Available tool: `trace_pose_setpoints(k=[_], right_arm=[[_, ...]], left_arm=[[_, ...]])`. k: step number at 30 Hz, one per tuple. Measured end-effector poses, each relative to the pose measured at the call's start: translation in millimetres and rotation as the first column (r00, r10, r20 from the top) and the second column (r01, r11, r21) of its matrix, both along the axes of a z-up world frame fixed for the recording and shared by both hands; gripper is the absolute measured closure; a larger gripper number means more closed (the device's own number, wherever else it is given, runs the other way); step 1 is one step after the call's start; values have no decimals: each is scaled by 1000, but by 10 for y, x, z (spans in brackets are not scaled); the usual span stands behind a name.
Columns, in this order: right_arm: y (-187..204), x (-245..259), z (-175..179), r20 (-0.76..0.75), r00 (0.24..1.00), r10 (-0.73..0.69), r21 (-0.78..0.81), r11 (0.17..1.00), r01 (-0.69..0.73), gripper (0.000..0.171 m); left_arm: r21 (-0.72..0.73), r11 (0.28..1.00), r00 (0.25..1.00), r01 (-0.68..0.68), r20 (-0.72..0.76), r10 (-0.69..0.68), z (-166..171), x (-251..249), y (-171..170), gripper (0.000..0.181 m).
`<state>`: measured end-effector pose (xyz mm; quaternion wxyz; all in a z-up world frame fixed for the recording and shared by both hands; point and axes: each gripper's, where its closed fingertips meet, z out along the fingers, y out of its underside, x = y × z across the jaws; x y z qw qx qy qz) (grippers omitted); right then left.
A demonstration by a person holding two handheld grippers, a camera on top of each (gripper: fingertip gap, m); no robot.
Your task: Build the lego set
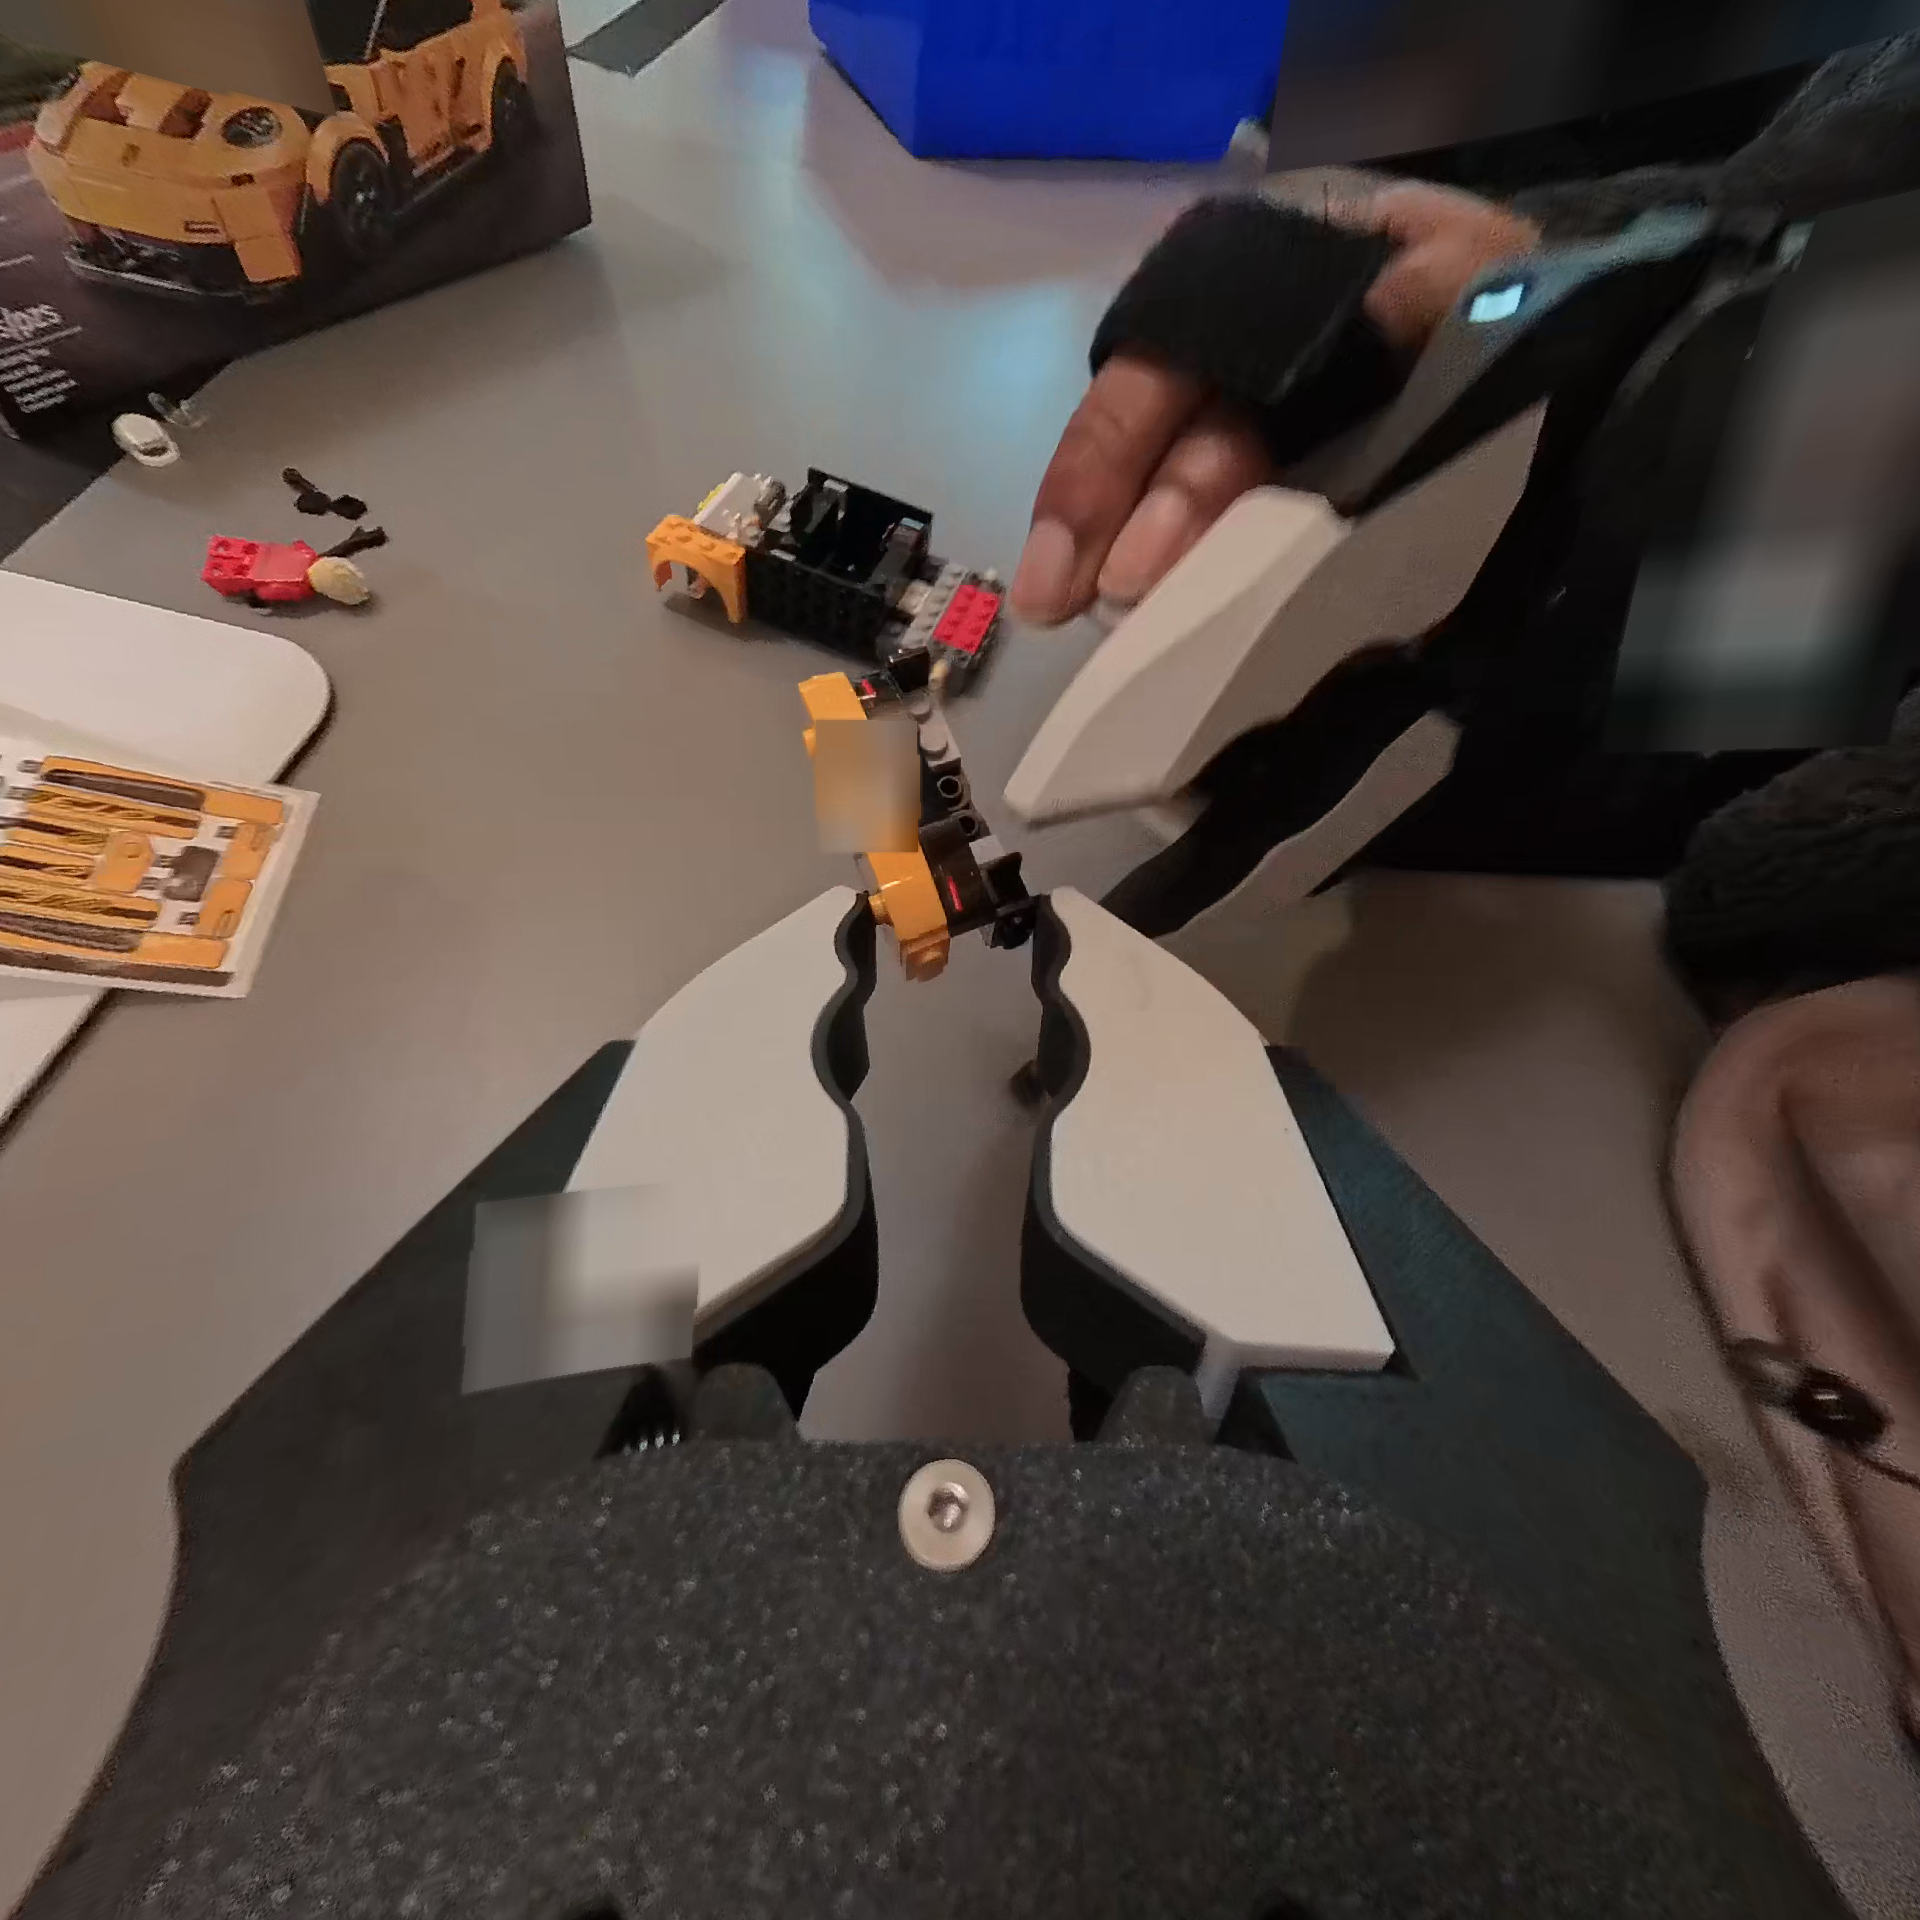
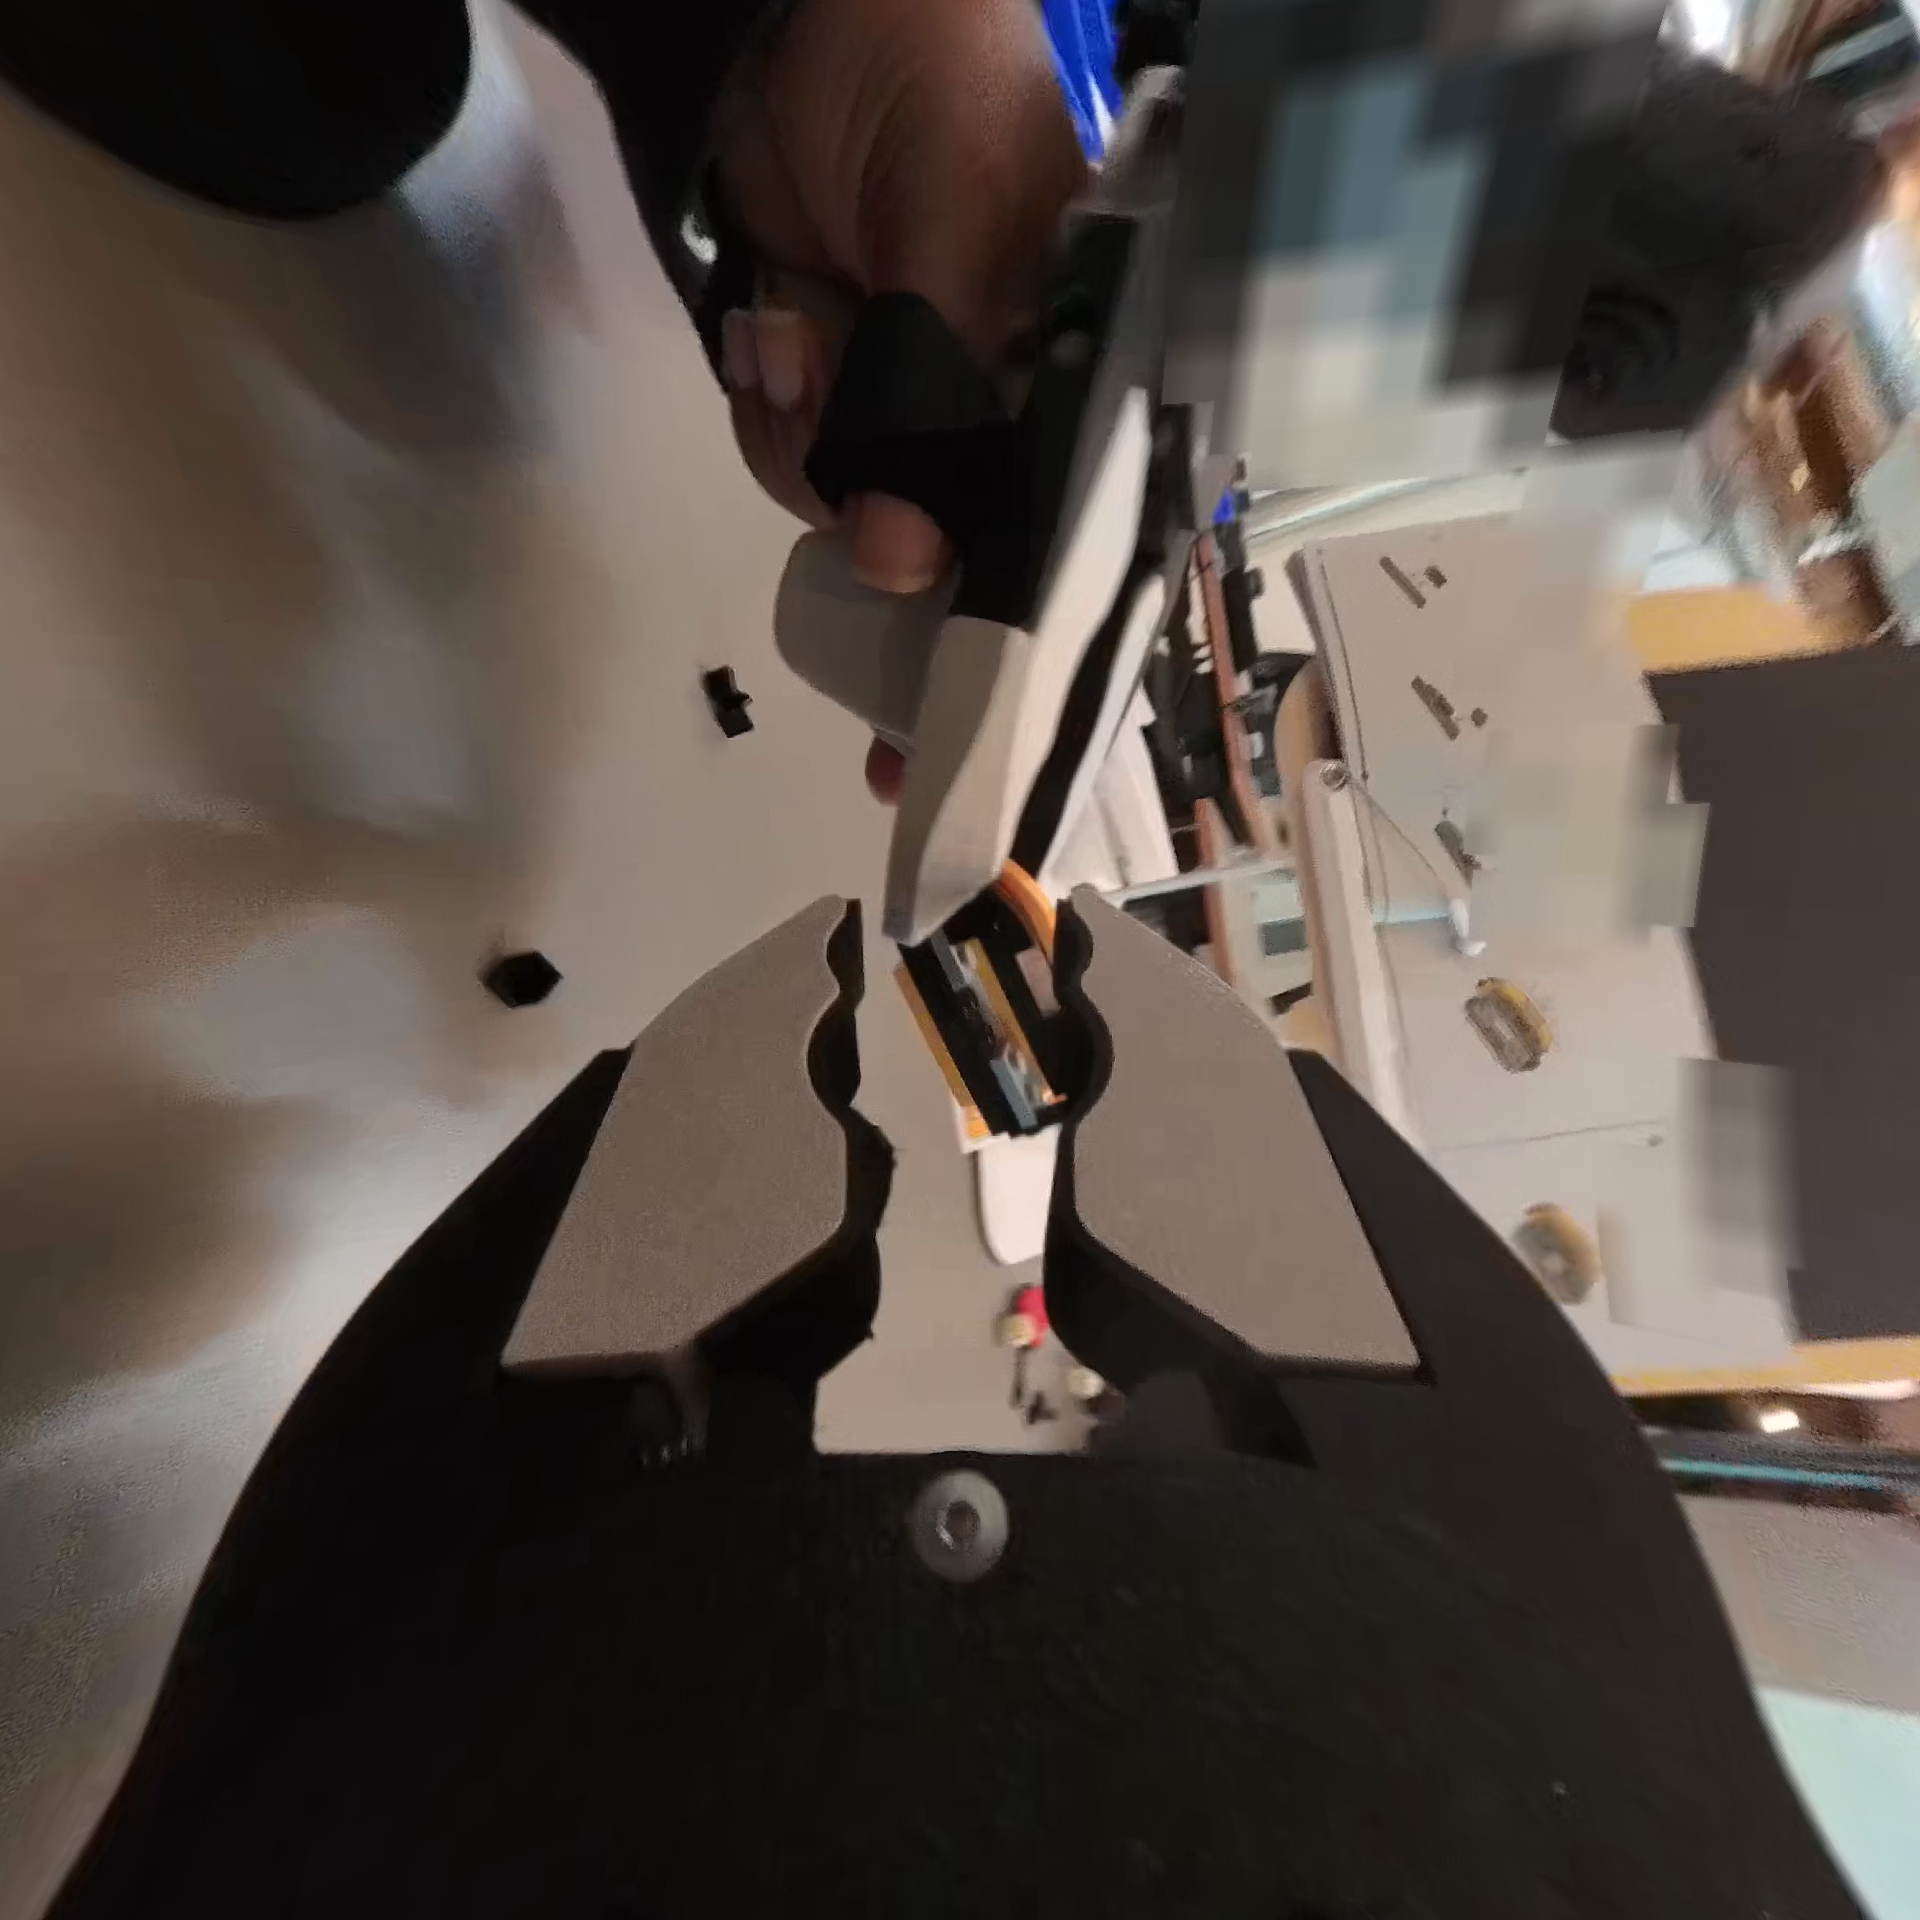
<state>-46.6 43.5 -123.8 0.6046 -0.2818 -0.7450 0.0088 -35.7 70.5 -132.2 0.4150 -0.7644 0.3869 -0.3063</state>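
My left gripper (image 1: 951,909) is shut on the lower end of an orange and black lego sub-assembly (image 1: 914,831) and holds it above the grey table (image 1: 540,644). My right gripper (image 2: 961,914) is open, its jaws standing on either side of the same sub-assembly (image 2: 987,1029), which rests against the right-hand pad. In the right wrist view a left gripper finger (image 2: 935,810) comes down from above onto the piece. The partly built black car chassis (image 1: 831,582), with an orange wheel arch, lies on the table beyond.
The lego box (image 1: 260,156) stands at the back left, with a blue bin (image 1: 1039,73) behind. A sticker sheet (image 1: 125,873) lies on a white board (image 1: 156,675) at left. Red minifigure parts (image 1: 270,566) and small black pieces (image 1: 322,499) lie loose.
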Motion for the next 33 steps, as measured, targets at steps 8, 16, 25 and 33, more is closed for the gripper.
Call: trace_pose_setpoints(k=[8,16,25,33], right_arm=[[164,183,-258,39,988,-149,-386,910,153,148],[87,72,-660,239,963,-121,-628,737,248,140],[433,131,-647,218,948,-234,-694,645,319,138],[527,120,-453,109,958,-264,-735,627,256,137]], left_arm=[[55,997,983,46,-181,-35,-426,-171,84,152],[2,996,949,89,-304,-84,-787,-298,73,151],[6,997,961,76,-266,-71,-730,-251,85,134],[-286,957,988,41,157,5,-361,-227,100,152]])
